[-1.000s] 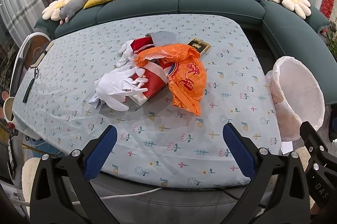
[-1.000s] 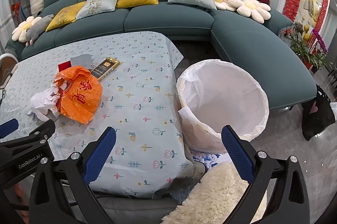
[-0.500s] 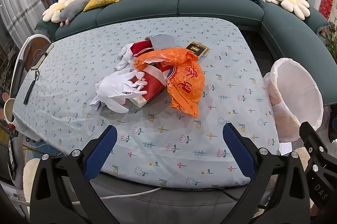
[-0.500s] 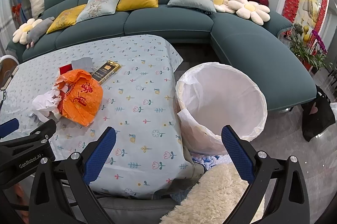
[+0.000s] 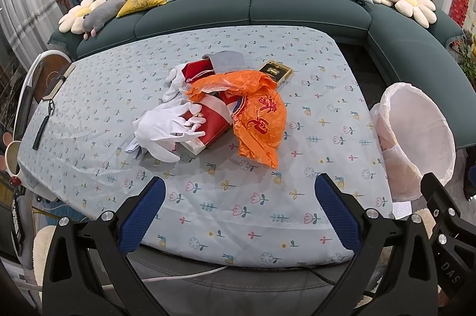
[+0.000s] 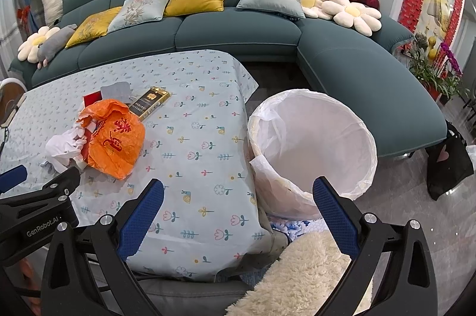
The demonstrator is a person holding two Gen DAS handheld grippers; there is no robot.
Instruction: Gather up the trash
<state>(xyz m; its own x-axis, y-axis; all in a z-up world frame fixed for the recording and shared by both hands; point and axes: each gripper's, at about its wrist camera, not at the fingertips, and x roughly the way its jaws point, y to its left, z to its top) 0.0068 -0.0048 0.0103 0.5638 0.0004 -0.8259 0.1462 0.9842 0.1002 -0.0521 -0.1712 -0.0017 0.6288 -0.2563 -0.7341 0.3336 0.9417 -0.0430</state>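
Claws: left claw (image 5: 239, 210) and right claw (image 6: 238, 210) wide open, empty.
Change: both have edged nearer the tabletop (image 5: 125, 95).
Trash: orange bag (image 5: 260, 122), gloves (image 5: 166, 131) untouched.
Bin (image 6: 312, 155): right, empty.

The orange bag (image 5: 258, 119) and white gloves (image 5: 166, 131) partly hide red packaging (image 5: 212, 127).

Both views are evenly bright and sharp, shadows soft, with strong fisheye bending and black vignetting at the frame edges.
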